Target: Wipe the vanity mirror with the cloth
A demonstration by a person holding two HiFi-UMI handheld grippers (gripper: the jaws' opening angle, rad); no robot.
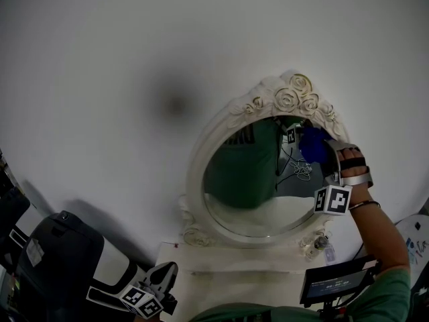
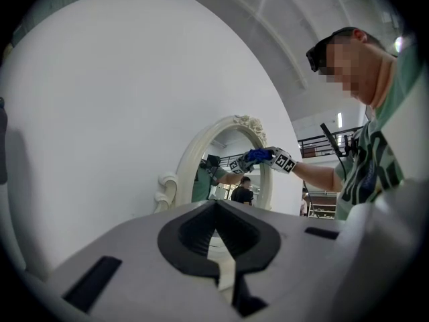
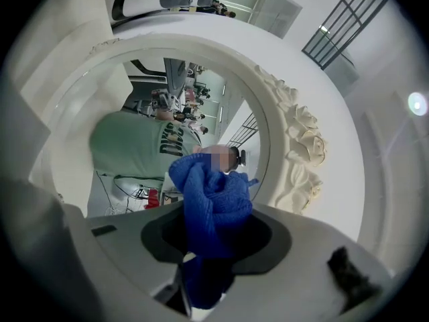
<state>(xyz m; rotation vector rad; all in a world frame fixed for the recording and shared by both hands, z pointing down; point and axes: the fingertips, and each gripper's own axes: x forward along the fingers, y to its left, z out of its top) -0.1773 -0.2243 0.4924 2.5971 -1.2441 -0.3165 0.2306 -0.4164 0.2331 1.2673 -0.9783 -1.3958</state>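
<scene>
The oval vanity mirror (image 1: 196,180) has a white ornate frame with carved roses on top and stands against a white wall. My right gripper (image 1: 316,150) is shut on a bunched blue cloth (image 1: 312,143), which is pressed to the upper right of the glass. In the right gripper view the cloth (image 3: 212,203) bulges out between the jaws of that gripper (image 3: 208,247), in front of the mirror frame (image 3: 295,139). My left gripper (image 1: 167,271) is low at the bottom left, away from the mirror, shut and holding nothing. In the left gripper view it (image 2: 216,208) points toward the mirror (image 2: 175,173) and the cloth (image 2: 258,155).
The mirror stands on a white vanity top (image 1: 221,274). A small glass item (image 1: 322,243) sits at its right foot. A dark screen (image 1: 335,282) is at the bottom right. A black and white machine (image 1: 60,260) fills the bottom left corner.
</scene>
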